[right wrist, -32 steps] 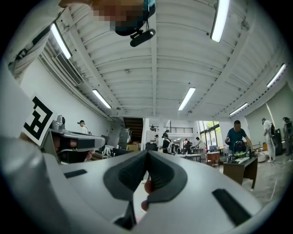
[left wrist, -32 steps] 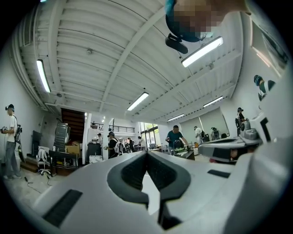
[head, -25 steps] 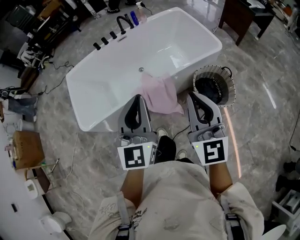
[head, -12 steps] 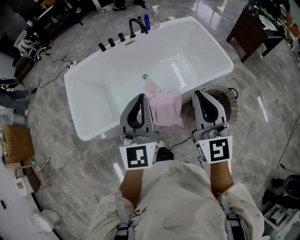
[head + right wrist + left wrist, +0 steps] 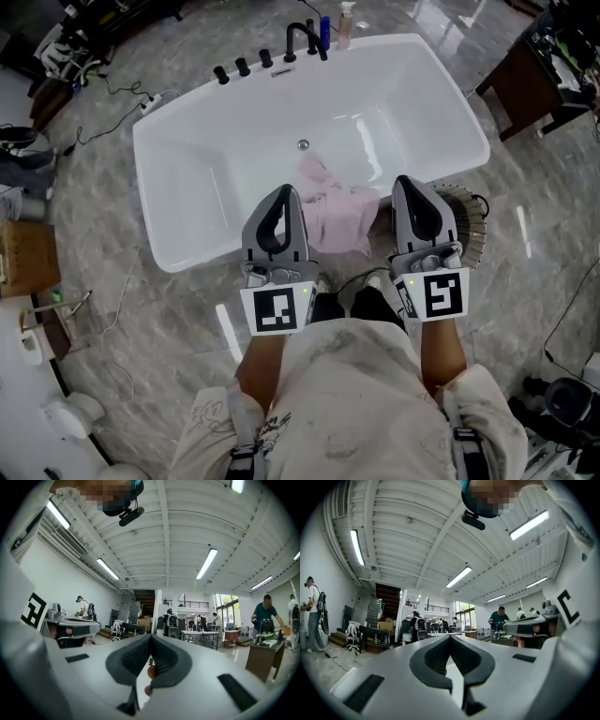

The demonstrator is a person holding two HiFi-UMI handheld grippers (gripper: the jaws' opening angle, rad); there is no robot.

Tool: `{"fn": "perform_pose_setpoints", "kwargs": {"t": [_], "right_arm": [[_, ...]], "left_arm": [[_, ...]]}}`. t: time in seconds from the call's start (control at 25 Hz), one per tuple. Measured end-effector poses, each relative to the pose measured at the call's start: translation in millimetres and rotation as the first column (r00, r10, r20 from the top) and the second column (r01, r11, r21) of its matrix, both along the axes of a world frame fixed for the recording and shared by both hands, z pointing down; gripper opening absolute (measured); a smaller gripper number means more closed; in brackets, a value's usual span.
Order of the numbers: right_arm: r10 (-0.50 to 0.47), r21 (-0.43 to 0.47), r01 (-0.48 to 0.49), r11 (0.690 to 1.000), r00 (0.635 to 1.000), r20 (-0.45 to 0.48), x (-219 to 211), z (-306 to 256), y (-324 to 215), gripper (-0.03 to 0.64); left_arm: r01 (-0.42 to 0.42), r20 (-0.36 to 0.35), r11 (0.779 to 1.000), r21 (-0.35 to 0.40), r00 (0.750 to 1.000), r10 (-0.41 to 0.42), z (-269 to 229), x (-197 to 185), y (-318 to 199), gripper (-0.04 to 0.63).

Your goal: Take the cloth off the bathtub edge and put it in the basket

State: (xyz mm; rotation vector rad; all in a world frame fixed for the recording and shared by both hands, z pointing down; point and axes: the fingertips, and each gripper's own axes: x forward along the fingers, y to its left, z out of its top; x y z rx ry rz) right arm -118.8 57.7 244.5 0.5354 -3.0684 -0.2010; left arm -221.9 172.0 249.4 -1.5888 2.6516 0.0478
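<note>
A pink cloth hangs over the near edge of the white bathtub, part inside and part down the outer wall. A round wire basket stands on the floor to the right of the cloth, mostly hidden behind my right gripper. My left gripper is held just left of the cloth. Both grippers are shut and hold nothing, raised in front of the person's chest. In the gripper views the left gripper and right gripper point up at the hall and ceiling, tips together.
A black faucet with knobs and bottles sits on the tub's far rim. A dark wooden cabinet stands at the right, a cardboard box at the left. Cables lie on the marble floor. People stand farther off in the hall.
The head view has swung, so the tub and cloth sit more centred and nearer. The basket has slipped behind the right gripper. Both grippers stay shut and raised.
</note>
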Motion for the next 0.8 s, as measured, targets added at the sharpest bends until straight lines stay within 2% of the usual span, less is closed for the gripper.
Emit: {"fn": "perform_pose_setpoints", "kwargs": {"t": [0.2, 0.48, 0.8], "right_arm": [[-0.05, -0.036, 0.049, 0.998, 0.999, -0.016, -21.7, 15.8, -27.2, -0.012], [-0.127, -0.08, 0.123, 0.989, 0.991, -0.045, -23.9, 49.8, -81.3, -0.012], [-0.253, -0.148, 0.239, 0.96, 0.964, -0.085, -14.2, 97.4, -126.7, -0.011]], "left_arm": [[0.06, -0.019, 0.998, -0.028, 0.998, -0.061, 20.2, -13.5, -18.0, 0.0], [0.132, 0.01, 0.989, -0.071, 0.991, -0.131, 47.0, 4.4, -58.3, 0.0], [0.281, -0.009, 0.951, -0.128, 0.959, -0.285, 83.9, 30.9, -84.9, 0.0]]}}
